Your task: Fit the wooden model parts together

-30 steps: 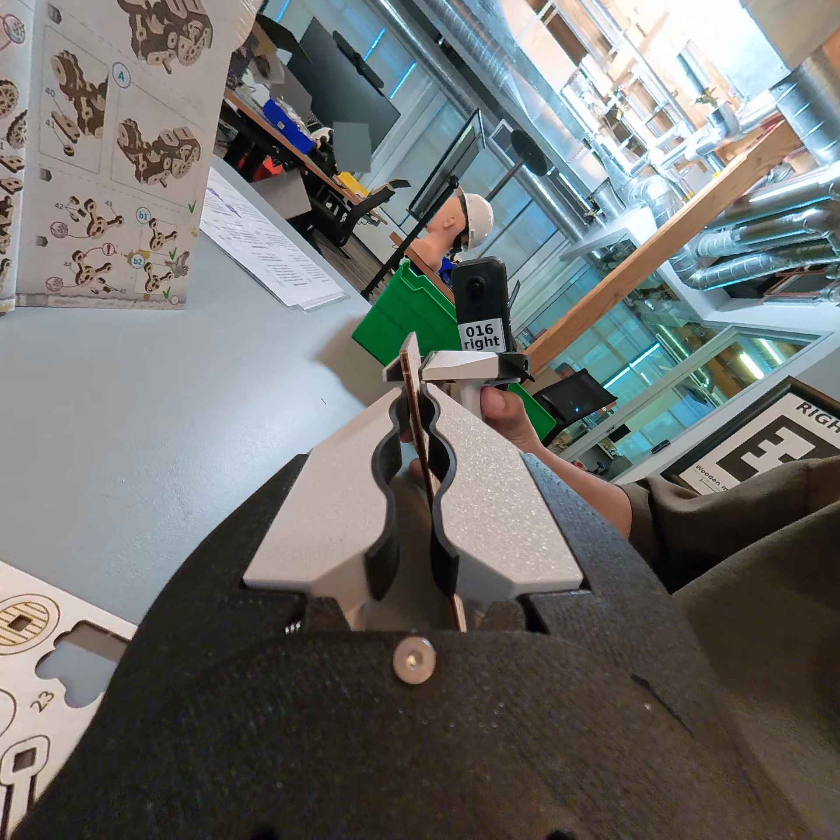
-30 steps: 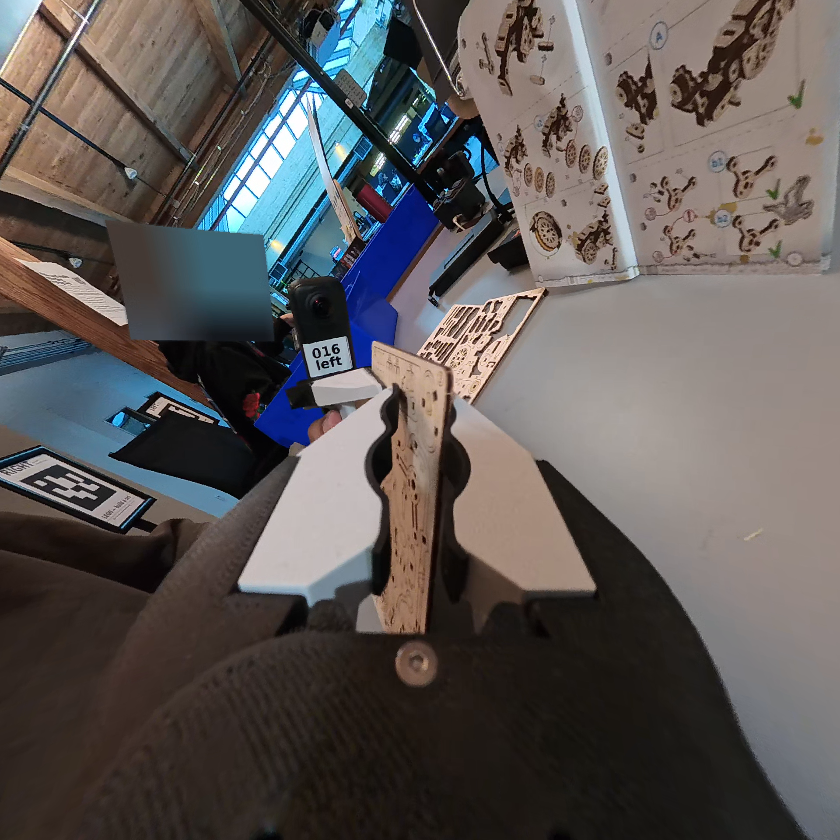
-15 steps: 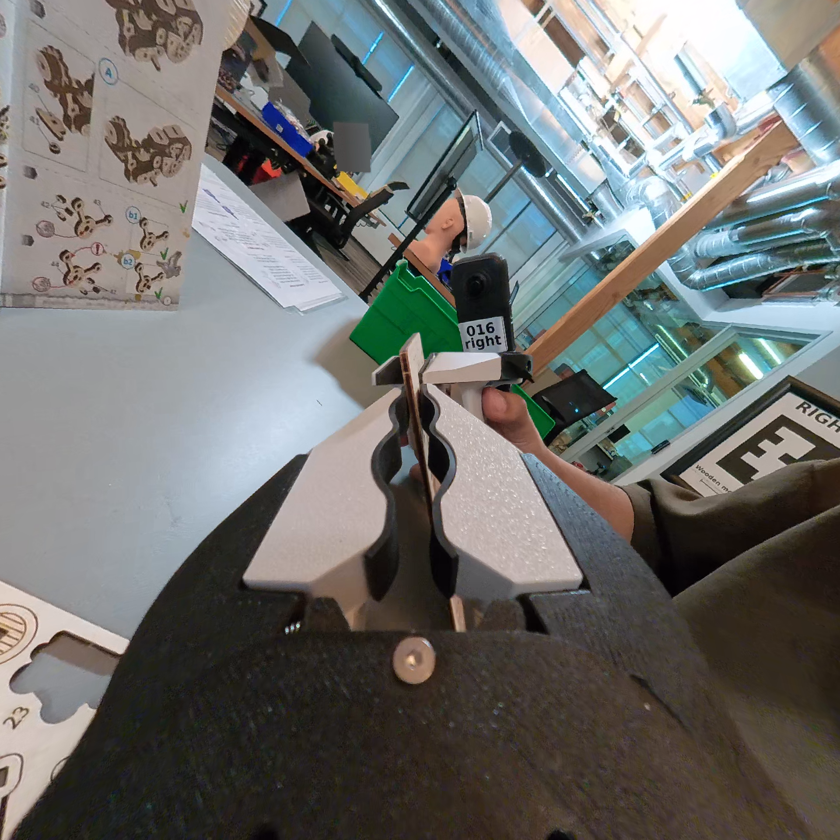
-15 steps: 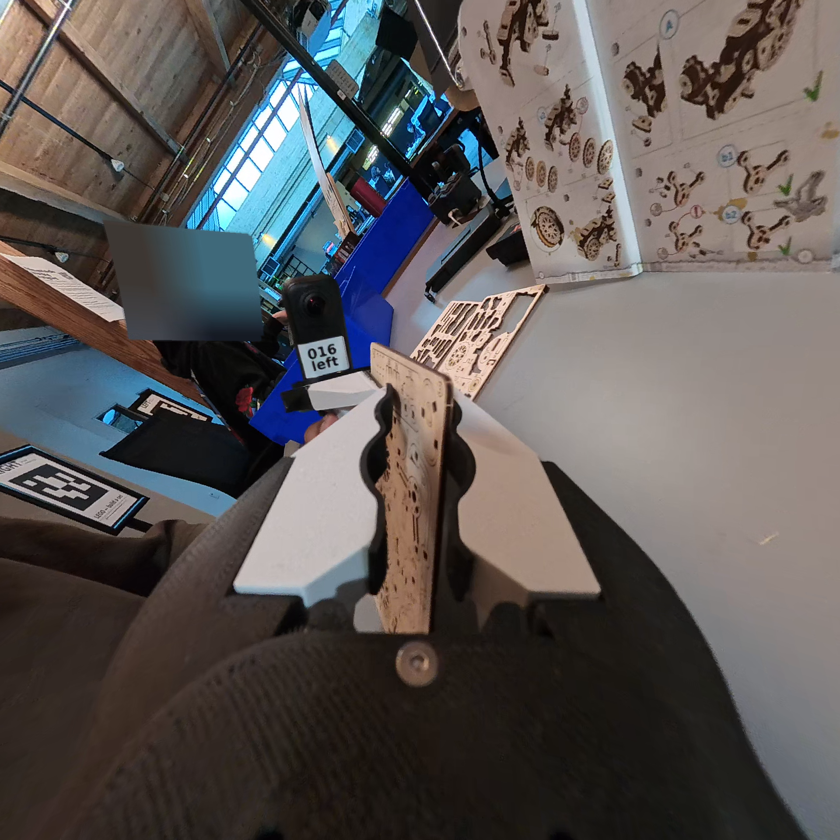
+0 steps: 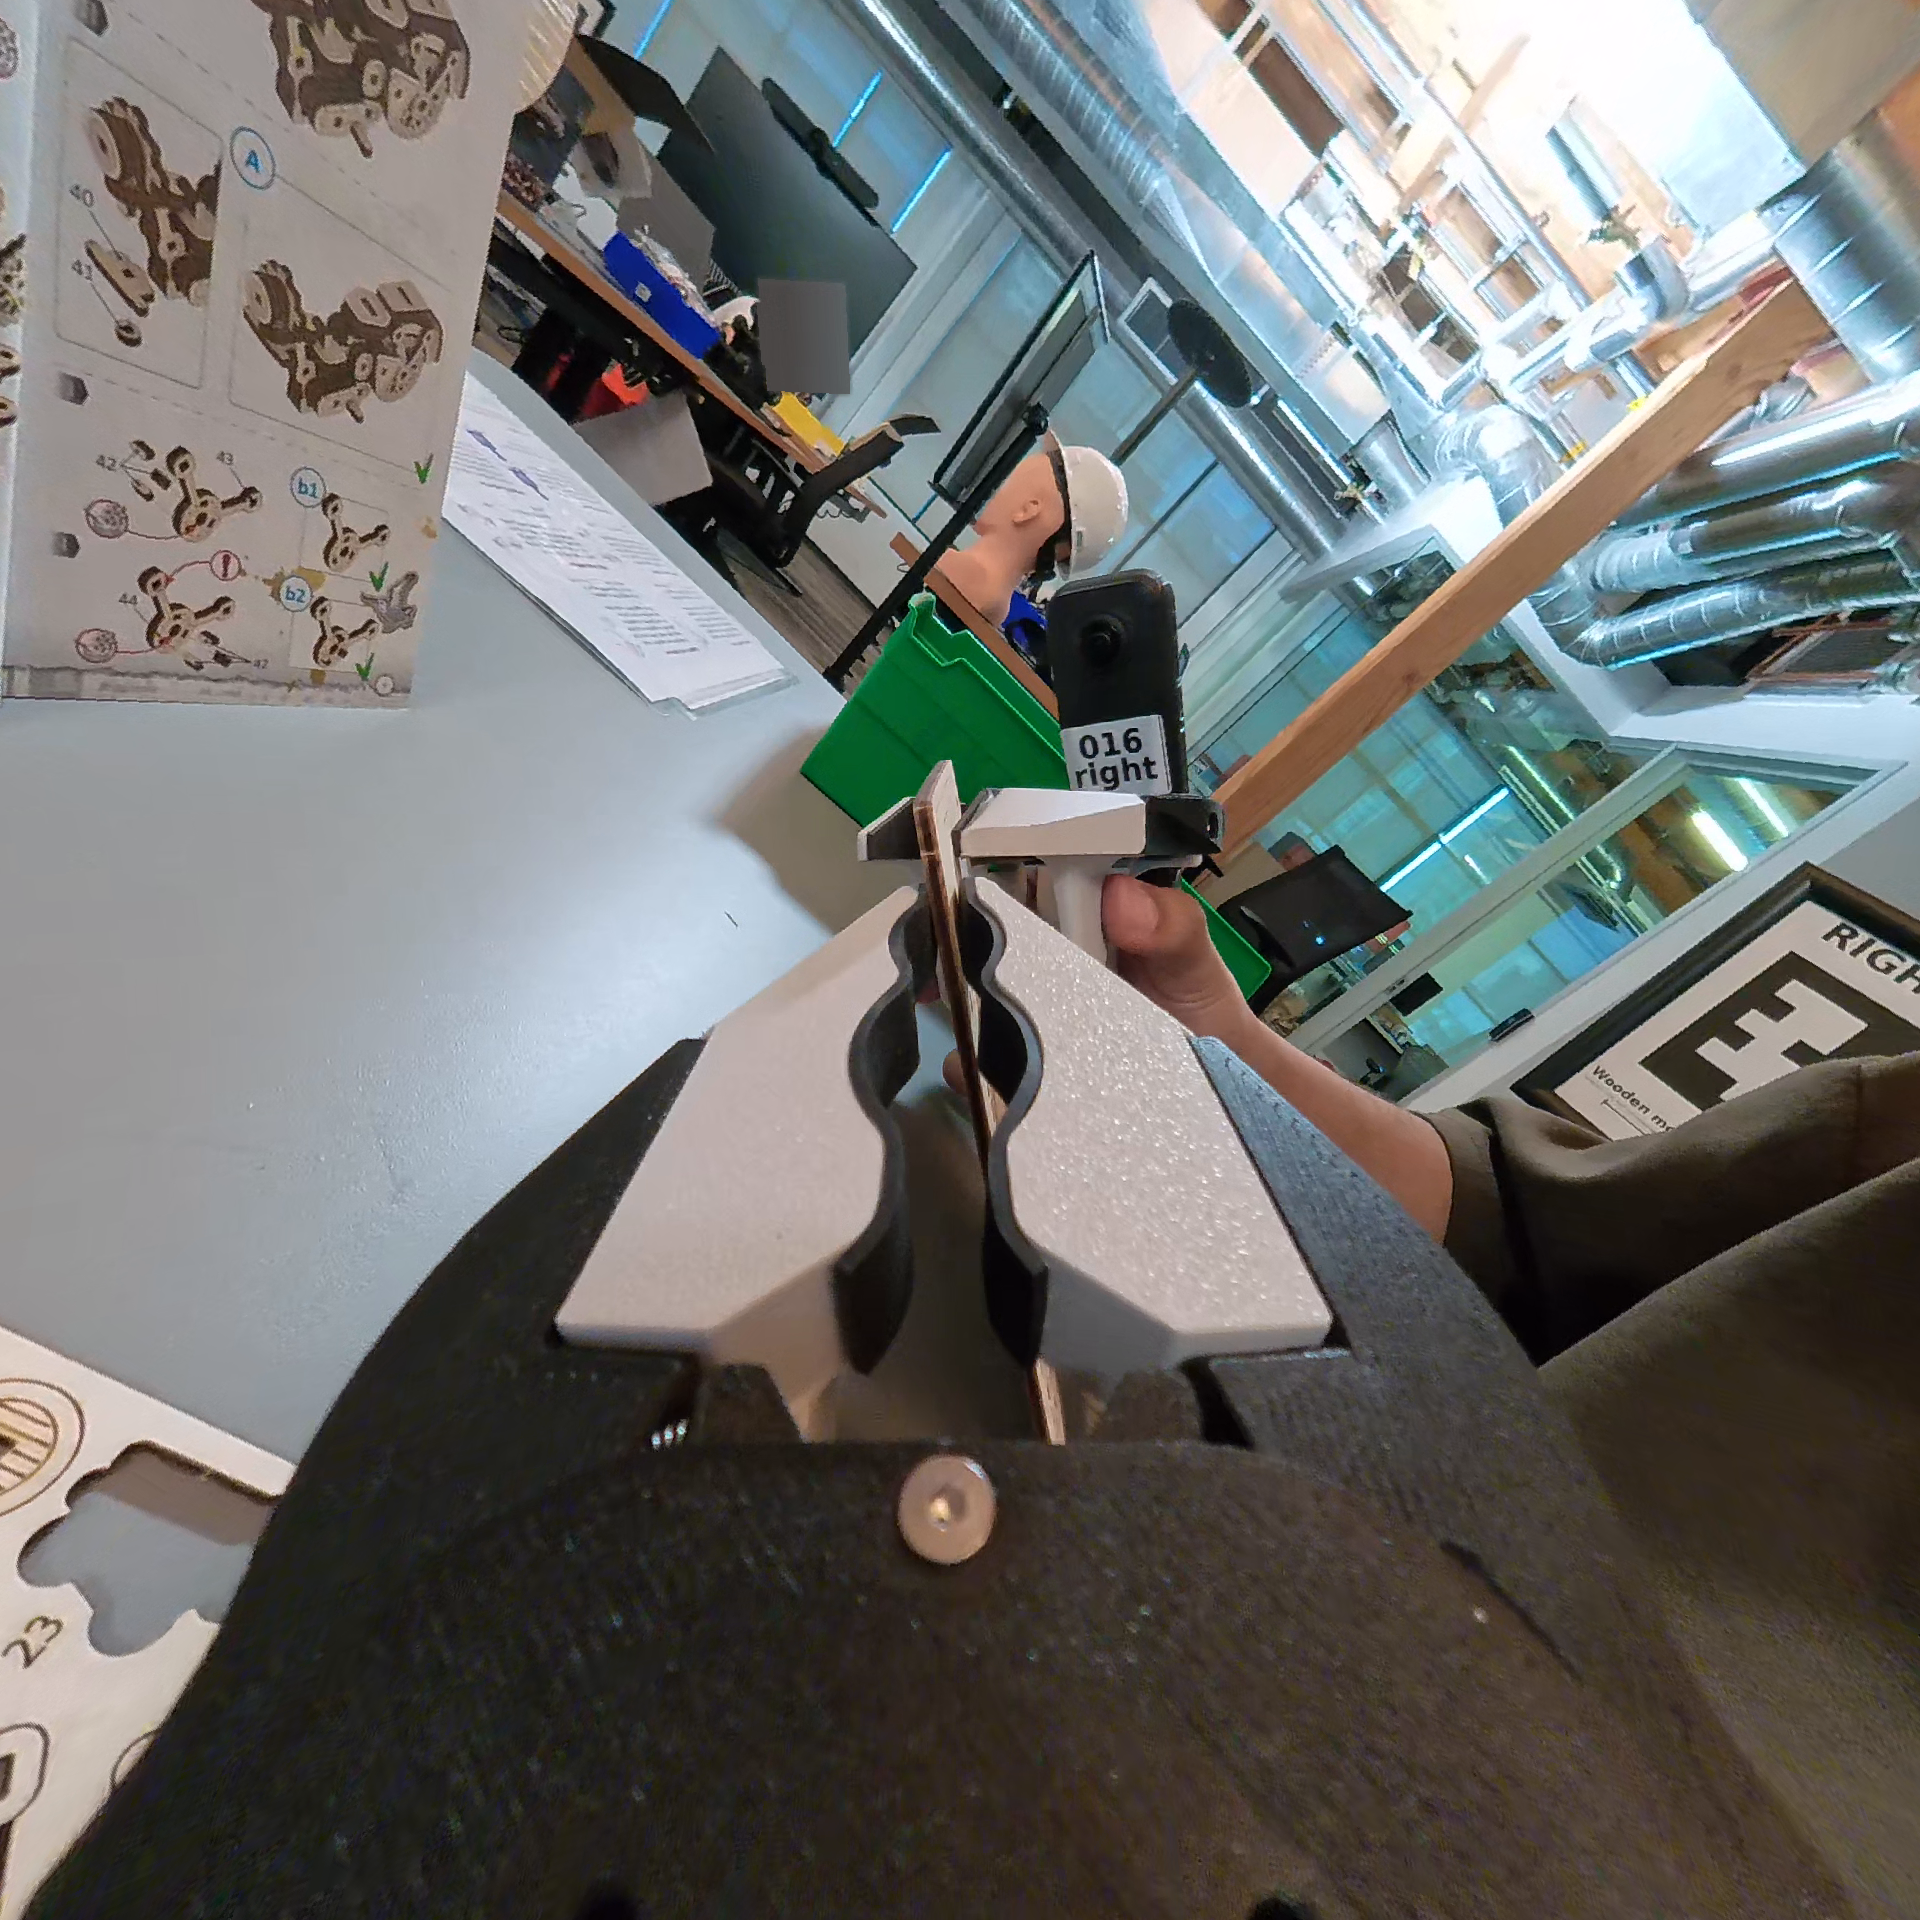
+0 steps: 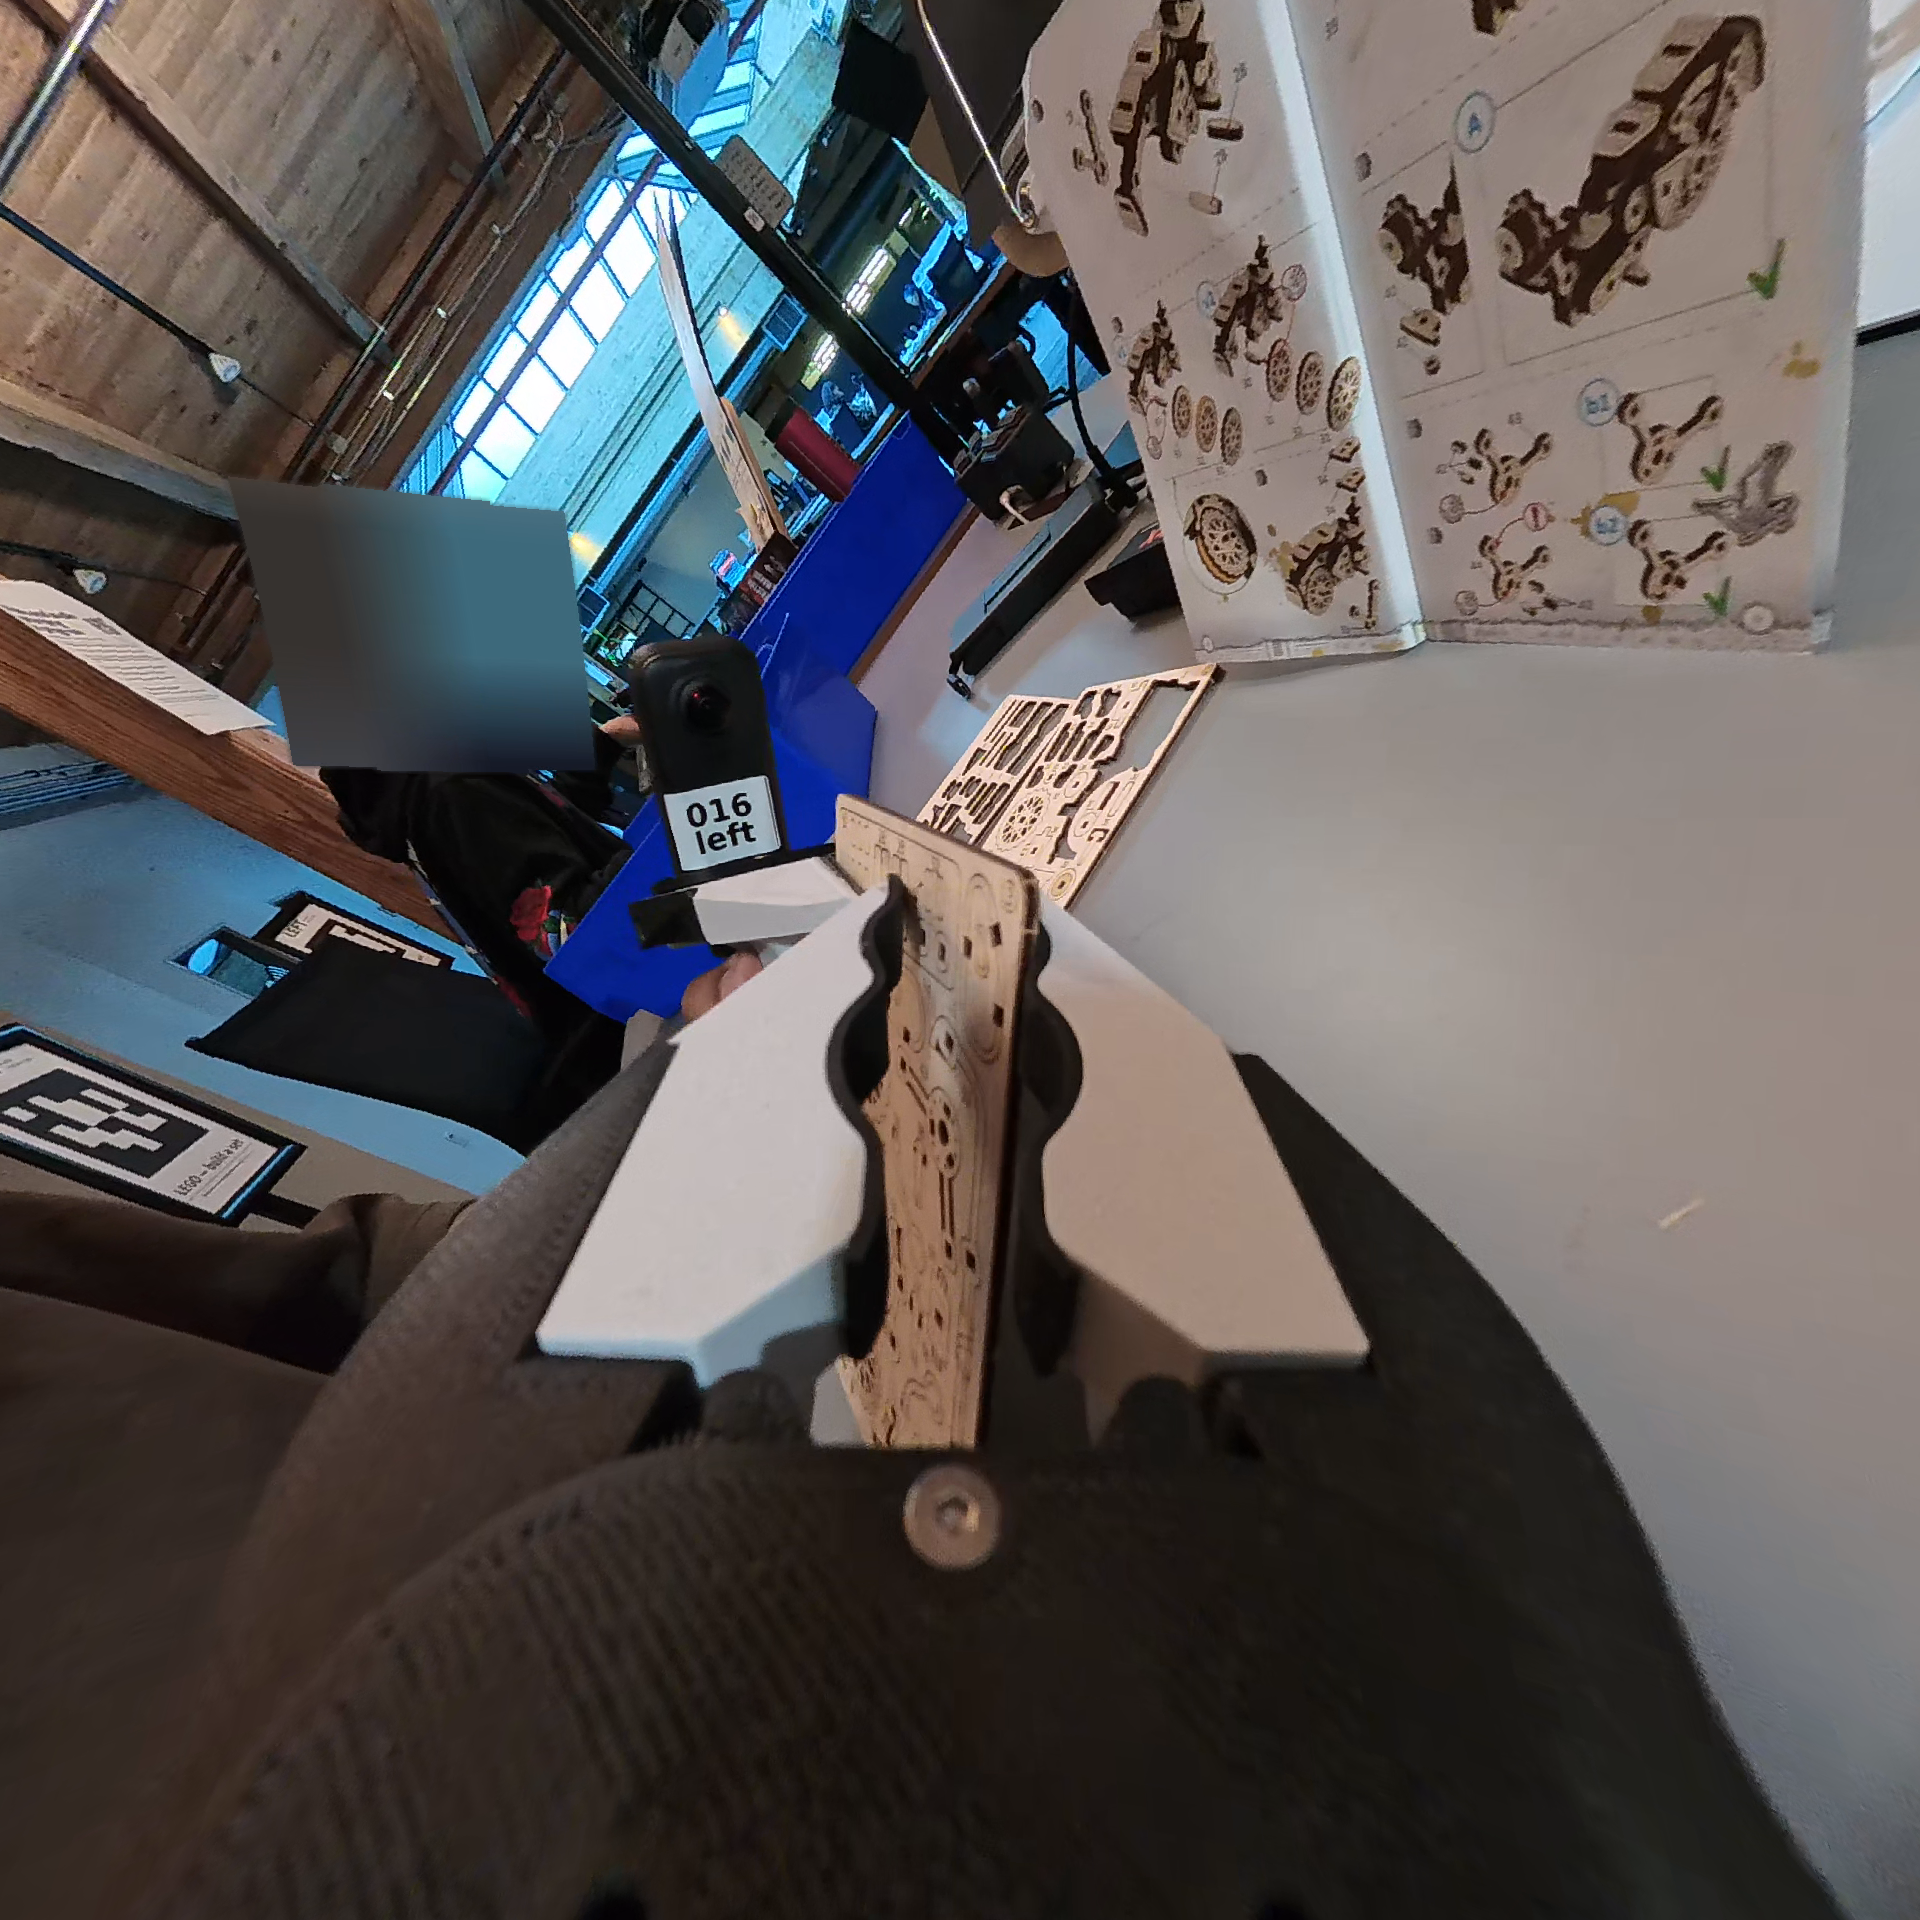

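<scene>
Wooden sheet [image 6: 951,1143] of pre-cut model parts stood on edge, held above the grey table [image 6: 1507,987] between both grippers. From left to right in the left wrist view: a second punched sheet [image 5: 94,1538] lay flat at the lower left, the instruction booklet [image 5: 229,343] stood behind, then the left gripper [image 5: 948,940] was clamped on the sheet's edge. Opposite, the right gripper [image 6: 956,935] was likewise clamped on the sheet. A third sheet [image 6: 1070,779] lay beyond.

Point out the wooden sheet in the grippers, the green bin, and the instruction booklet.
wooden sheet [image 6: 951,1143], right wrist view, engraved face.
green bin [image 5: 914,717], left wrist view, side wall.
instruction booklet [image 6: 1507,343], right wrist view, open page.
</scene>
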{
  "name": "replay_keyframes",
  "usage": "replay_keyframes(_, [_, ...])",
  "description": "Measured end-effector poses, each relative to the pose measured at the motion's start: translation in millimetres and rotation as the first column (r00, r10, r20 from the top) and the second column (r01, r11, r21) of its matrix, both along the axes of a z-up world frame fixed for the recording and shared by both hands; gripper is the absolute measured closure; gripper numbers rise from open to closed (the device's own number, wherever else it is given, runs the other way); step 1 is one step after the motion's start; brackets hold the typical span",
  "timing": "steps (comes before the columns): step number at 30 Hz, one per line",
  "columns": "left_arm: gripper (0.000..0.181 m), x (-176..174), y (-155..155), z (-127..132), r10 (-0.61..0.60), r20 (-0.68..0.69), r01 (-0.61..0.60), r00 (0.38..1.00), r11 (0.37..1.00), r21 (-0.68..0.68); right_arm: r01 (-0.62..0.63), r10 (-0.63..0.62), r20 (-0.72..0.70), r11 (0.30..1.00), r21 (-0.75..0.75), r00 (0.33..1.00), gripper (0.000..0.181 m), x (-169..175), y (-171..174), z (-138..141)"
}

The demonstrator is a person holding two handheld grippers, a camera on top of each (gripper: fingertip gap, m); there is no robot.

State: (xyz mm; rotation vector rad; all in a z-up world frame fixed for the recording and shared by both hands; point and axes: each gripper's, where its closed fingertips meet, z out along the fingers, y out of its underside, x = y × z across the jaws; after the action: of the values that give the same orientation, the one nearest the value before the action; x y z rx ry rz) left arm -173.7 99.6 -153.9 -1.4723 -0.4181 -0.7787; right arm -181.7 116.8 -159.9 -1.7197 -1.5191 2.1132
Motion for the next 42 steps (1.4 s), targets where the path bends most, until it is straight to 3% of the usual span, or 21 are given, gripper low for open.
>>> replay_keyframes(18, [0.181, -0.9, 0.4, -1.5, 0.009, -0.001, -0.009, 1.0, 1.0, -0.011, 0.058, -0.056, -0.017, 0.989, 0.134, 0.998, 0.16, -0.7, 2.1, -1.3])
replay_keyframes(30, [0.181, -2.9, -4.2, 5.8, -0.005, 0.031, 0.004, 1.0, 0.999, 0.047, -0.042, 0.041, -0.015, 0.999, -0.025, 0.999, 0.159, 10.1, 10.2, 7.2])
replay_keyframes(34, [0.181, -3.1, -4.4, 5.8, -0.004, 0.033, 0.003, 0.999, 0.999, 0.048, -0.092, 0.092, -0.012, 0.995, -0.028, 0.996, 0.173, 12.4, -1.9, 2.3])
replay_keyframes(42, [0.155, -3.6, -1.4, 4.6, 0.025, -0.003, -0.025, 1.0, 0.999, 0.02, -0.123, 0.125, -0.073, 0.992, 0.028, 0.99, 0.181, 17.6, -12.2, 12.2])
